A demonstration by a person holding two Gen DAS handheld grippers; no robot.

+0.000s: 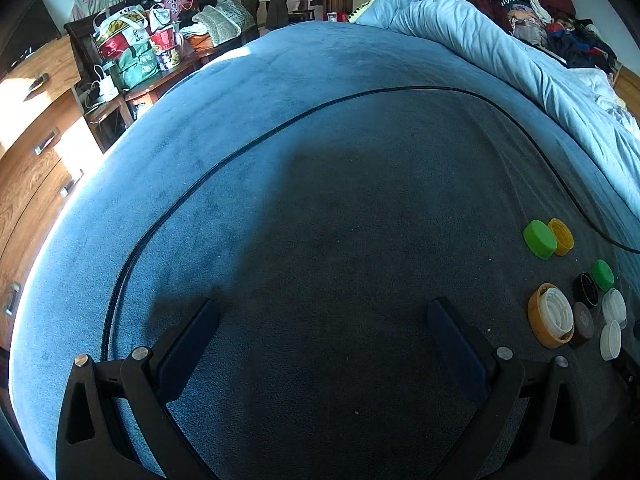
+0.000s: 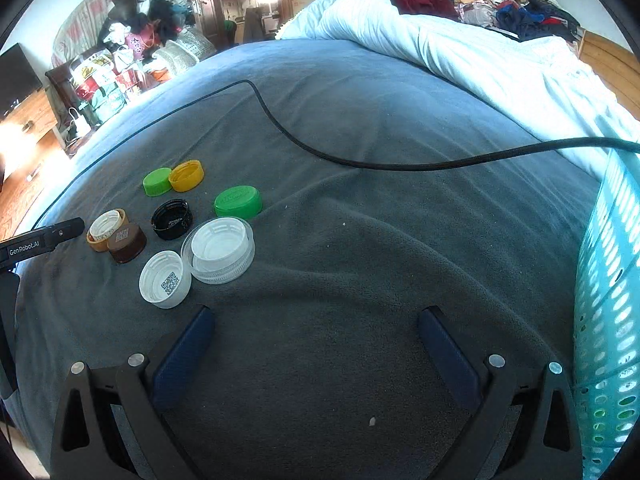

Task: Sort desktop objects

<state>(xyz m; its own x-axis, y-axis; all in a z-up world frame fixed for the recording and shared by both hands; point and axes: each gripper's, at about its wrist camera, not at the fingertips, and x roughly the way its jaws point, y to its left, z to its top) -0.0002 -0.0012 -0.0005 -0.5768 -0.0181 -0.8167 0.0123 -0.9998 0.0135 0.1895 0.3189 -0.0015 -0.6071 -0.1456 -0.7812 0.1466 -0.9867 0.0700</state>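
Barely begun, by the look — loose plastic bottle caps (image 2: 180, 220) all clustered on grey fleece blanket (image 2: 360, 260), pale turquoise perforated plastic basket (image 2: 608, 280) apparently w/o caps. Left gripper (image 1: 324, 332) & right gripper (image 2: 316, 336) both spread wide, holding nothing.

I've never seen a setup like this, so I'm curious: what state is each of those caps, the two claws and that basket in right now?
Left gripper: open, empty.
Right gripper: open, empty.
Small green cap: top up, touching yellow cap.
Yellow cap: tilted, leaning on it.
Big green cap: top up.
Black cap: open side up.
Clear cap: open side up.
QR white cap: open side up.
Basket: upright.
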